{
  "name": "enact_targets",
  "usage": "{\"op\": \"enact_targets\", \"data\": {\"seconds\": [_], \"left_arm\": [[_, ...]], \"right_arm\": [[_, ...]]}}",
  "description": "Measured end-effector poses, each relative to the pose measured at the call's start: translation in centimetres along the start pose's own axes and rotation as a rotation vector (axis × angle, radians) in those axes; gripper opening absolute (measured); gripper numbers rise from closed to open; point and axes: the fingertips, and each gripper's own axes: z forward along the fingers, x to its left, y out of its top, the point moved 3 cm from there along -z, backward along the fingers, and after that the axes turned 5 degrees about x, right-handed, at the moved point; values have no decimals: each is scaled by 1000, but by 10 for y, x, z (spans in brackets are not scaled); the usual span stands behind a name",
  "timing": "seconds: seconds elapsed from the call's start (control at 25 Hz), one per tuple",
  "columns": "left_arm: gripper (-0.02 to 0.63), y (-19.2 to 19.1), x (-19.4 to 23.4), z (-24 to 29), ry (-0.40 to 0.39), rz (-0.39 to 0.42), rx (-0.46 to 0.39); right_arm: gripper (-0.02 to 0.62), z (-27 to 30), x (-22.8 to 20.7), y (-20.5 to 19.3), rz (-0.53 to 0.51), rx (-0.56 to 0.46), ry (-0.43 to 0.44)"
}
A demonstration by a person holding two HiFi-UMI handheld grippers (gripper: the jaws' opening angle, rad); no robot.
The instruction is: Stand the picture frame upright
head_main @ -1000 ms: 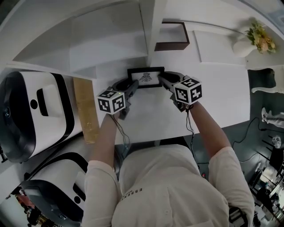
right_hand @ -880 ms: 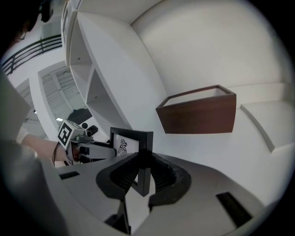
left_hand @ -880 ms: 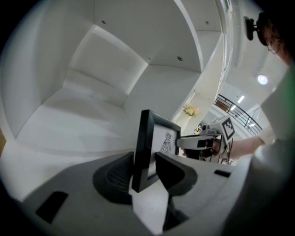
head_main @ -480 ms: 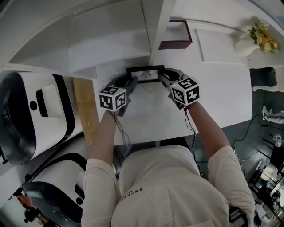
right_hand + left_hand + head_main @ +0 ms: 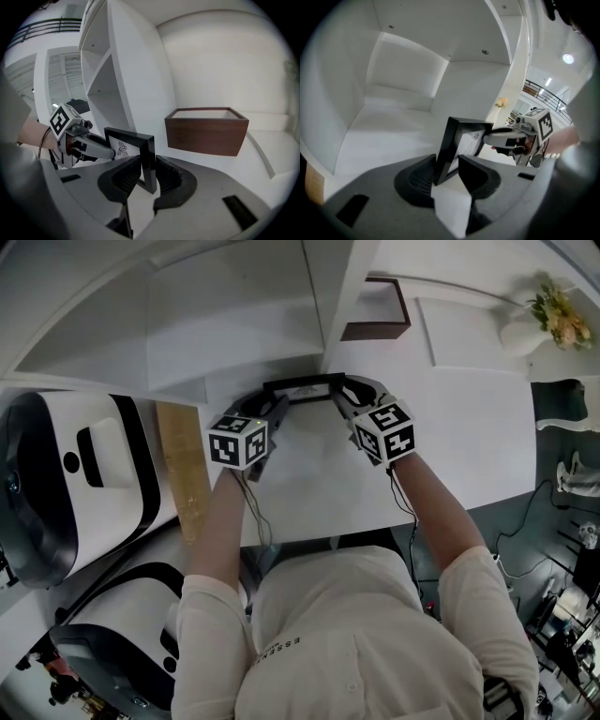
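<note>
The left hand-held gripper [image 5: 447, 171] and right hand-held gripper [image 5: 149, 176] — both angled downward, forearms extended — each clamp 1 side of the picture frame [image 5: 300, 382].

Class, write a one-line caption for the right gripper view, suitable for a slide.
Right gripper clamps one edge of a black picture frame, left gripper the other, brown box behind.

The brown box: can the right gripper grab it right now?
Probably not yet. The right gripper is shut on the picture frame at its edge, so its jaws are full. The brown box stands farther back, with nothing else in between.
</note>
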Motion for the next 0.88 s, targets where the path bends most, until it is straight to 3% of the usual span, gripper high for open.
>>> {"op": "enact_targets", "data": {"seconds": [0.68, 0.88], "left_arm": [[142, 10, 14, -5, 68, -6, 19], [149, 6, 19, -5, 66, -66, 29]], "right_arm": [[118, 8, 2, 4, 52, 1, 16], [120, 10, 5, 4, 68, -6, 6]]}}
